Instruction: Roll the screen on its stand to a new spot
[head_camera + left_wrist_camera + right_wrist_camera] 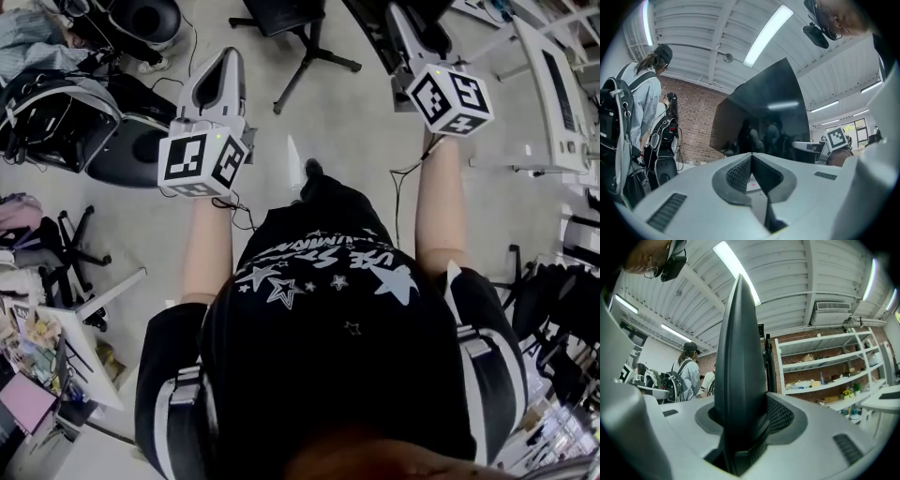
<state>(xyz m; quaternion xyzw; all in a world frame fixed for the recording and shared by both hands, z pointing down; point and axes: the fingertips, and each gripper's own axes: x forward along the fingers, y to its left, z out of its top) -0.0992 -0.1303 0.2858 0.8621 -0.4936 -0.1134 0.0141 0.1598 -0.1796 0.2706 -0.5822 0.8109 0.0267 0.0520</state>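
Your right gripper [743, 420] is clamped on the screen [739, 348]. In the right gripper view the panel's dark edge rises straight up out of the jaws, seen edge-on and tapering toward the ceiling, with the ribbed pads [782, 416] pressed against its two faces. On this side the screen sits squarely between the fingers and fills the gap. Your left gripper [751, 158] has its jaws drawn together with nothing between them, the ribbed faces meeting in a narrow V. In the left gripper view the screen [764, 110] stands ahead of those closed fingers and a little to their right. It is a broad, glossy black panel turned at an angle, with dim reflections on its face. Whether the fingertips touch it cannot be told from there. In the head view the left gripper [228, 61] points forward over bare floor [356, 103], left of the screen. The right gripper [401, 19] reaches into a dark shape at the top edge, where little of the screen can be made out. Left of the screen, two people with backpacks [640, 112] stand before a brick wall [696, 122]. Right of the screen, white shelves [825, 376] line the wall. An office chair [300, 33] stands on the floor just left of the screen.
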